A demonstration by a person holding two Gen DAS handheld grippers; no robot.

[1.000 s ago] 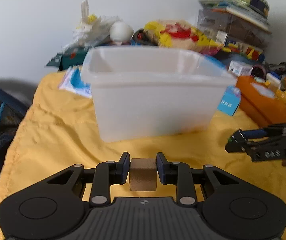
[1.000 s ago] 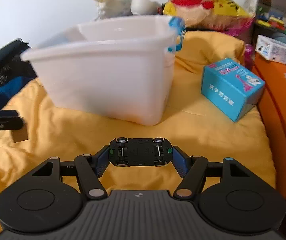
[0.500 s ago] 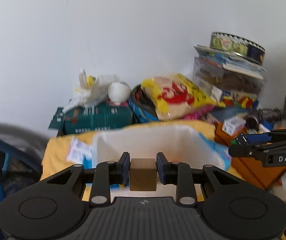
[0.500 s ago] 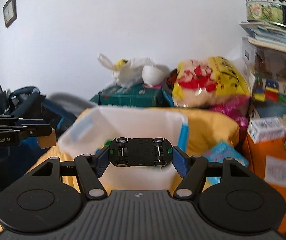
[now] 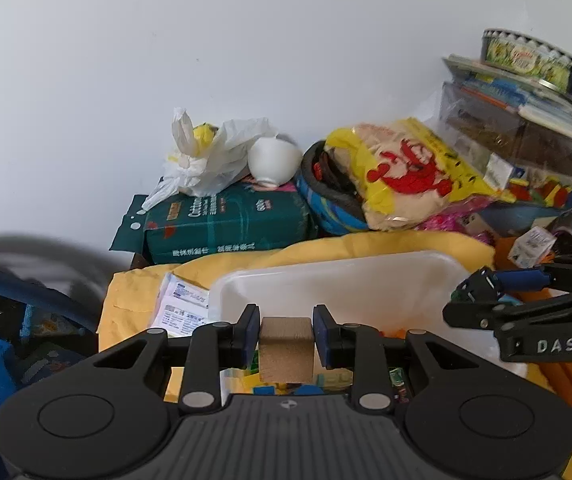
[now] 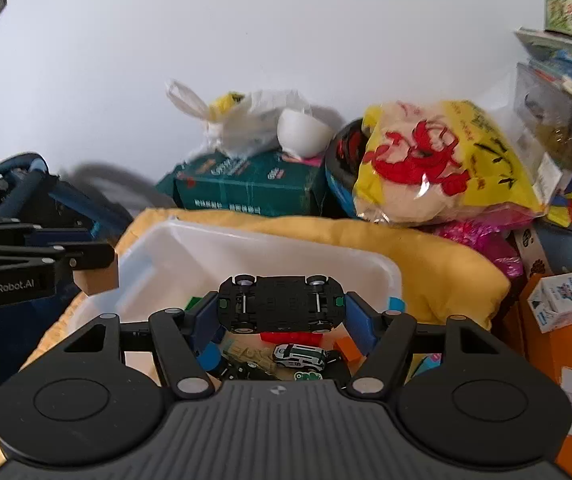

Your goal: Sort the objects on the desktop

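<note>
bin floor mostly hidden behind left gripper; blurred bag

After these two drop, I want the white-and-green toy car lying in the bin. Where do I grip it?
Grip the white-and-green toy car across its long sides, coming straight down from above. It sits upright on its wheels, lengthwise left to right, among other toys in the white bin, so only the top is open.

The bin sits on the cloth, toy cars inside. Behind it a box carries a bag and bowl; a sack lies to their right, a carton further right.
</note>
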